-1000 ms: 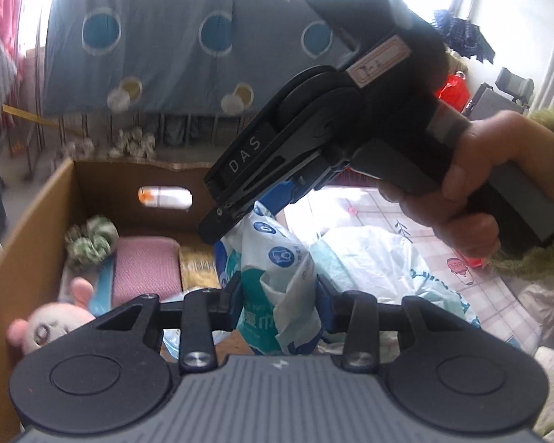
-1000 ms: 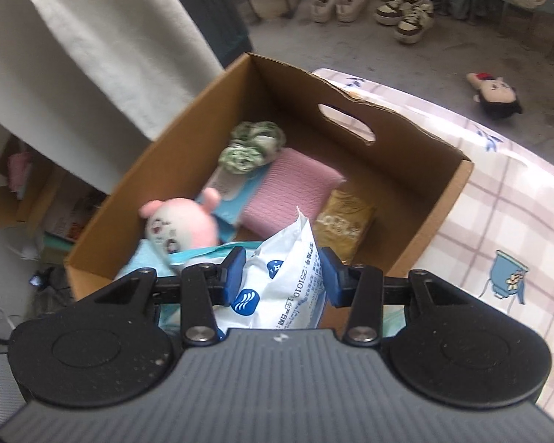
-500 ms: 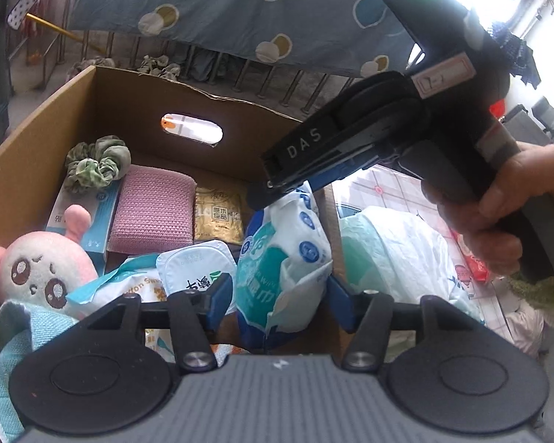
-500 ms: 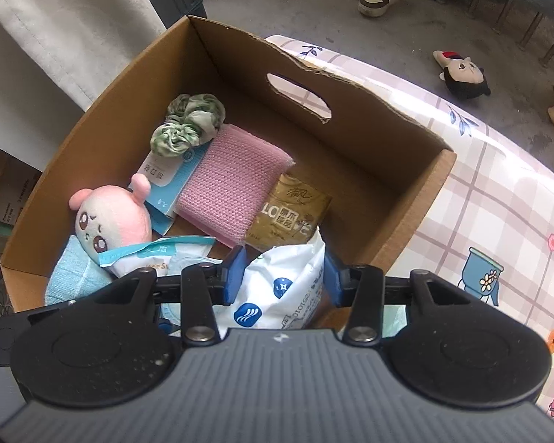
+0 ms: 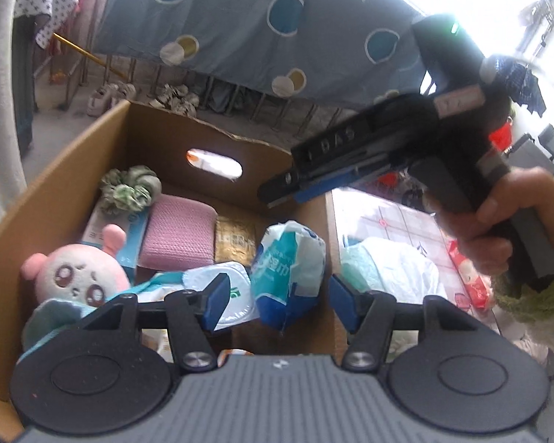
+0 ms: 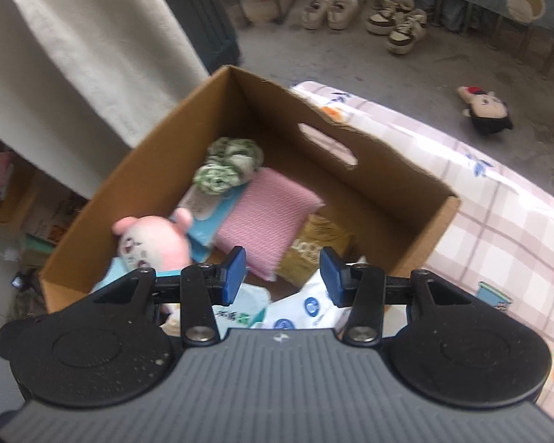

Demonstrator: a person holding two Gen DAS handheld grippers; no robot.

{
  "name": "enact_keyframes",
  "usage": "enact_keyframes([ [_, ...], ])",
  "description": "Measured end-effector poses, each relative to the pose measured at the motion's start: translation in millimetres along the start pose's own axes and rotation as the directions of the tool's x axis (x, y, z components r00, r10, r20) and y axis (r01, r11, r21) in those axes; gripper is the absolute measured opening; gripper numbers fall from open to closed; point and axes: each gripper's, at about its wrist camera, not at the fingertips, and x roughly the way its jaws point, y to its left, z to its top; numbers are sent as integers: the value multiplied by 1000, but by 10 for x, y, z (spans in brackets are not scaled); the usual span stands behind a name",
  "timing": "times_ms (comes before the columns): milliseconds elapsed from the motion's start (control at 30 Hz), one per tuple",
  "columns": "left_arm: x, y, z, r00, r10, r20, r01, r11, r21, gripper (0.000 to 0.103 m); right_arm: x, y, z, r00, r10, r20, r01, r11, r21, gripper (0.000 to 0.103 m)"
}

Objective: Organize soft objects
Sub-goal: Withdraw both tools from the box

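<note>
Tissue pack released into the box

Left gripper (image 5: 277, 301) and right gripper (image 6: 282, 277) both stand spread now, no longer pinching the blue-and-white plastic tissue pack (image 5: 288, 262), which rests upright in the brown cardboard box (image 5: 55, 192) by its right wall.

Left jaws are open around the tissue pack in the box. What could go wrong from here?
1. The tissue pack stands on end against a wall of the cardboard box, between the open jaws of the left gripper. A skewed pull-back could snag and topple it.
2. The right gripper, also open, hangs just above that corner, so the two tools could clash.
</note>
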Motion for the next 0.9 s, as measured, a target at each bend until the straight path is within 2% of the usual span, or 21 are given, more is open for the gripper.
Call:
enact_keyframes([
  [133,-172,-7,-37,999,46,12,-45,999,-6,61,116,-2,-99,996,74,-54,-72,997,29,43],
  [300,-401,62,-120,995,104,-10,-104,994,-43,62,145,75,-250,993,100,-62,-101,995,-7,42],
  [500,-767,161,-250,985,168,45,-164,983,-85,66,275,192,-374,987,115,-116,-120,992,-40,41],
  [567,-881,167,-289,980,187,65,-180,979,-99,68,379,204,-424,979,125,-163,-129,992,-14,33],
  [600,-929,158,-308,977,199,75,-191,976,-101,68,427,204,-455,976,131,-176,-133,991,-1,32],
  [667,-1032,112,-348,969,230,95,-220,970,-104,73,400,235,-494,981,120,-154,-124,992,-20,30],
  [833,-1317,-67,-488,945,285,160,-271,957,-103,87,-3,129,-549,968,249,-43,-248,969,16,34],
  [900,-1444,-134,-568,934,300,193,-281,952,-119,91,-230,66,-636,954,298,8,-298,954,30,41],
])
